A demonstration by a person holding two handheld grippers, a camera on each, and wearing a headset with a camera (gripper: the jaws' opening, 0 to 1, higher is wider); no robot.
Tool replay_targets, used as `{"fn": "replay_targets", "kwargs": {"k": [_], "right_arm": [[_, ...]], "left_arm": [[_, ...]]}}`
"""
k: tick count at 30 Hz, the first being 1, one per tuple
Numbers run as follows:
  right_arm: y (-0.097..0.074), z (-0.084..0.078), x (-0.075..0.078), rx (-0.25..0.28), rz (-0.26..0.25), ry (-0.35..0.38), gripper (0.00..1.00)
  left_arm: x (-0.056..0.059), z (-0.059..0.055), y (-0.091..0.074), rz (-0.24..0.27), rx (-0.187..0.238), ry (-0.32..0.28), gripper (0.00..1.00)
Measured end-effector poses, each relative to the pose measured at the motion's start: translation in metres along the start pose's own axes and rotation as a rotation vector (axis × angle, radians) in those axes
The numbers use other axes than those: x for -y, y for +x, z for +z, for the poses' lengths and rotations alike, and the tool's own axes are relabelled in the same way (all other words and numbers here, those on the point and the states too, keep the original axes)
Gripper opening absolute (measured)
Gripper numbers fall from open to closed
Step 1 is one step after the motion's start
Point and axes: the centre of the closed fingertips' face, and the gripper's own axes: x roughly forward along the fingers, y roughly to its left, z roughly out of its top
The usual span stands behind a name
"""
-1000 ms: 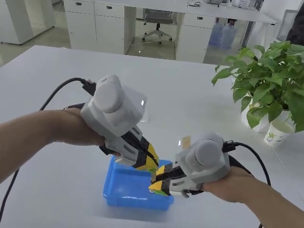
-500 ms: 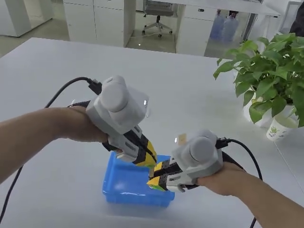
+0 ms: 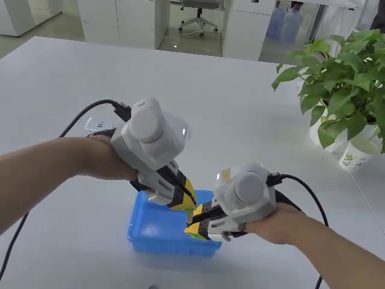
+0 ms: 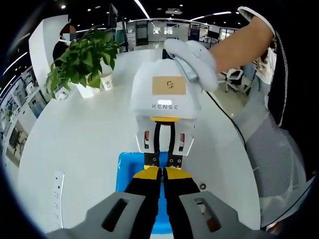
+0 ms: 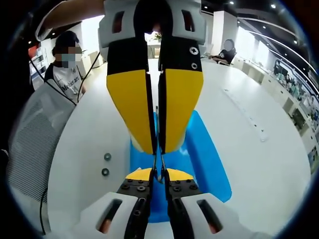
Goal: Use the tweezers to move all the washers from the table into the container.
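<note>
The left gripper and the right gripper are held tip to tip over the blue container, likely so the tweezers can be passed across. Both pairs of jaws seem pressed together on that thin metal strip. Two small, round, grey washers are seen on the white table, just beside the container.

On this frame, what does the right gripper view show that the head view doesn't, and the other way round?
Right gripper view: two washers on the table beside the blue container, and what look like thin tweezers pinched between yellow fingers. Head view: the potted plant and the cables. Shared: the container, with the left gripper and right gripper tip to tip over it.
</note>
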Motion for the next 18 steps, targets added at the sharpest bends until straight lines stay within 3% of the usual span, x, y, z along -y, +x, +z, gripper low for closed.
{"fn": "replay_targets", "kwargs": {"k": [18], "right_arm": [[0.0089, -0.0100, 0.0000, -0.021, 0.023, -0.001, 0.12]], "left_arm": [[-0.0022, -0.0102, 0.0103, -0.009, -0.014, -0.006, 0.06]]}}
